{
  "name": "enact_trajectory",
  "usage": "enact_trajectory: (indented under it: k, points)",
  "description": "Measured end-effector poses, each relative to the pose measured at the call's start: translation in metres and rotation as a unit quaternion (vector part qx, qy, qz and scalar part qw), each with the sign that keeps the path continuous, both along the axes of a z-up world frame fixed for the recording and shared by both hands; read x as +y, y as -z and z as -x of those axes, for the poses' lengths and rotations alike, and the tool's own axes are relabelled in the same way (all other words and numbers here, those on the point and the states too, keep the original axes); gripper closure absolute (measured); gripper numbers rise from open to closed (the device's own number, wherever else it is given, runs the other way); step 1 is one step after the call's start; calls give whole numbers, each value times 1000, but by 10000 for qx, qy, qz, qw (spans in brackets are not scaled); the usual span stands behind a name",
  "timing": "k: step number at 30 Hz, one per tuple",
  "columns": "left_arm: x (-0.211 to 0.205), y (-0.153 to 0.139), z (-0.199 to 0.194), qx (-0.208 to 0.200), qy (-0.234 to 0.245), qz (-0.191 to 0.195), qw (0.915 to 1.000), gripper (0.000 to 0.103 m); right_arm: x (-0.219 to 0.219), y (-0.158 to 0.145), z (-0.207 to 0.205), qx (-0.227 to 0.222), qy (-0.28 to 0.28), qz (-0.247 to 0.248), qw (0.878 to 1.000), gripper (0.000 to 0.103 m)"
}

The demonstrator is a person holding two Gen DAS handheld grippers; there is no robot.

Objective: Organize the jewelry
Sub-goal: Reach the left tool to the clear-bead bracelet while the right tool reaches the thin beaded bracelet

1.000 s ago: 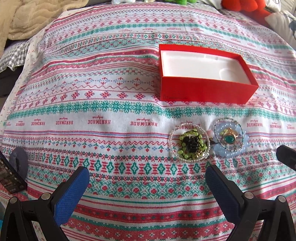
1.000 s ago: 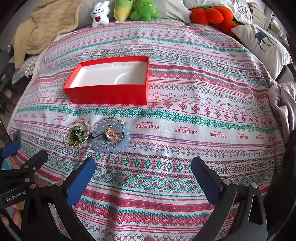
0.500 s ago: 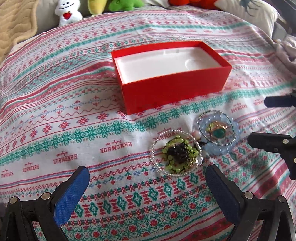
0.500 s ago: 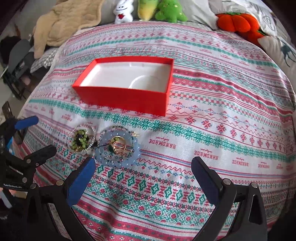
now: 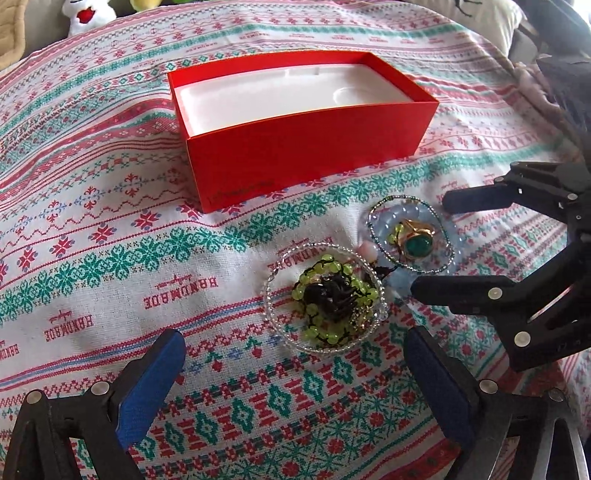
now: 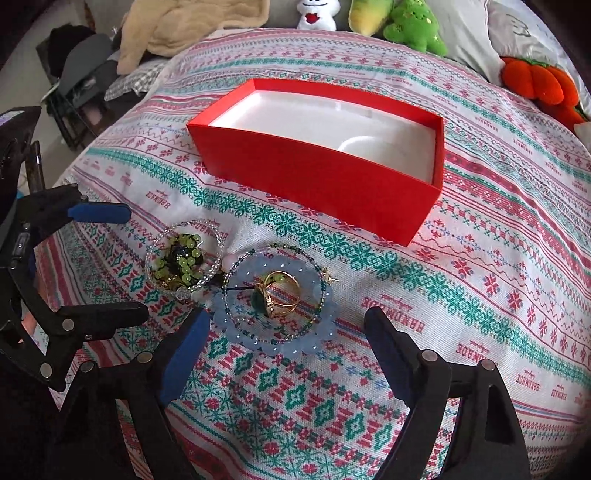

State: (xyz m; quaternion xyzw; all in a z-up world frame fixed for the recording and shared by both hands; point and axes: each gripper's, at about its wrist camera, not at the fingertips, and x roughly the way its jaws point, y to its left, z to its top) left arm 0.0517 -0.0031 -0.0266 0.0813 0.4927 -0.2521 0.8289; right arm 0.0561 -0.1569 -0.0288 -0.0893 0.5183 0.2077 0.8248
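**Jewelry sorting: both tongs over the pieces, nothing boxed yet**

1. Left tongs (image 5: pixel 293 360): wide, nothing between the pads. They hang just short of the clear bead bracelet (image 5: pixel 325 297), which rings a green bead bracelet (image 5: pixel 332 291) heaped around a dark piece.

2. Right tongs (image 6: pixel 286 334): jaws have just been closing but stand wide, with nothing pressed between the pads. Their tips straddle the near edge of the pale blue bead bracelet (image 6: pixel 275 302). Inside that ring lie a thin dark-green bead strand (image 6: pixel 317 295) and a gold ring with a green stone (image 6: pixel 279 291).

3. The two jewelry clusters lie side by side, touching or nearly so, on the patterned bedspread (image 6: pixel 461 295). A small pink bead (image 5: pixel 367 248) sits between them.

4. Beyond the clusters stands the open red box (image 6: pixel 317 173), apart from them. Its white moulded insert (image 5: pixel 284 98) is empty.

5. Plush toys (image 6: pixel 410 26) line the far edge of the bed.

Progress: judged as the start. No piece is lifted or placed; every item remains to be moved into the box. The blue bracelet group looks to be the first pick.
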Motion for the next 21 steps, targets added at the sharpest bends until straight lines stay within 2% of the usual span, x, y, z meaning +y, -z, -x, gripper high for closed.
enact_trajectory:
  k: [3,9,16,17,18,21]
  points:
    - [4,4,-3,92,-93,24,9999,5,8,3,-2,-75,-31,146,9999,21]
    - [10,3,4,104,-106,57,9999,5,20,4,-5,-138,-116,250,9995,49]
    - [8,1,9,105,-131,190,9997,5,12,-4,-7,-157,130,125,9997,51]
    - [6,2,9,111,-124,195,9997,6,10,-7,-7,-165,156,81,9997,62]
    - [3,2,9,117,-119,203,9997,6,7,-9,-7,-158,195,65,9997,67]
    - [-3,3,7,139,-118,206,9996,7,-3,-14,-7,-156,340,-10,9993,67]
